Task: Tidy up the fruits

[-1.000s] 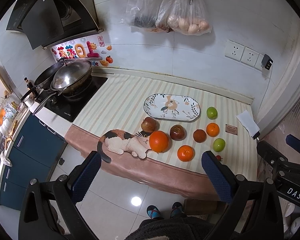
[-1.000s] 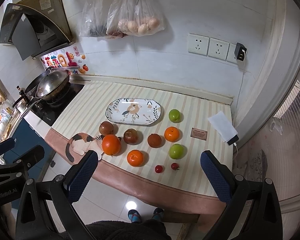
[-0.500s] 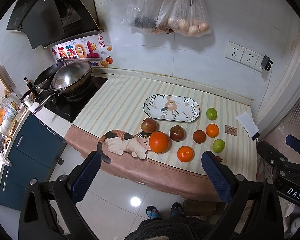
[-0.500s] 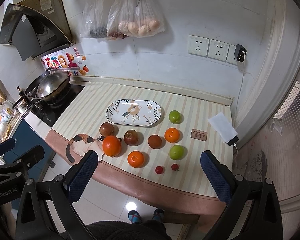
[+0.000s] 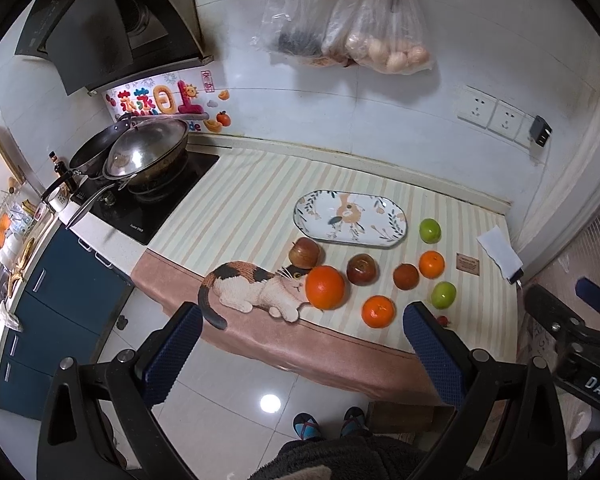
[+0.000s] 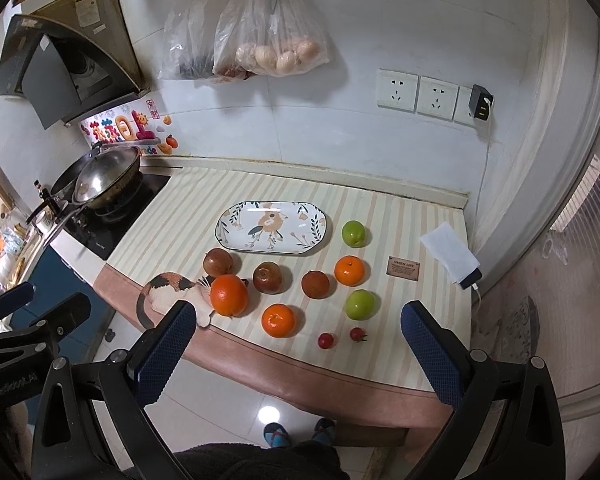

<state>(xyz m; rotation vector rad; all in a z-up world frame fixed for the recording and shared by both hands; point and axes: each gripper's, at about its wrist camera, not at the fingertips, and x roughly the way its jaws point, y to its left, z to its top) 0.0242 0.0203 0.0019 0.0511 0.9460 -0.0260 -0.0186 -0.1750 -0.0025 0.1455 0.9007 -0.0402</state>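
An oval patterned plate point(image 5: 350, 218) point(image 6: 273, 228) lies empty on the striped counter. In front of it lie a big orange point(image 5: 325, 287) point(image 6: 229, 295), two smaller oranges point(image 6: 278, 320) point(image 6: 349, 270), three dark red fruits point(image 6: 218, 261) point(image 6: 267, 277) point(image 6: 315, 284), two green apples point(image 6: 353, 233) point(image 6: 360, 304) and two small red fruits point(image 6: 326, 340) point(image 6: 357, 334). My left gripper point(image 5: 302, 354) is open and empty, well above the counter's front edge. My right gripper point(image 6: 296, 352) is open and empty, likewise high and short of the counter.
A wok with lid point(image 5: 146, 156) sits on the black hob at the left. Bags point(image 6: 272, 46) hang on the back wall. A small card point(image 6: 405, 268) and a white tissue on a phone point(image 6: 450, 248) lie at the counter's right end. A cat picture point(image 5: 256, 286) marks the cloth's front edge.
Both views have shifted only slightly. The fruits and the plate have not moved, and both grippers stay open.
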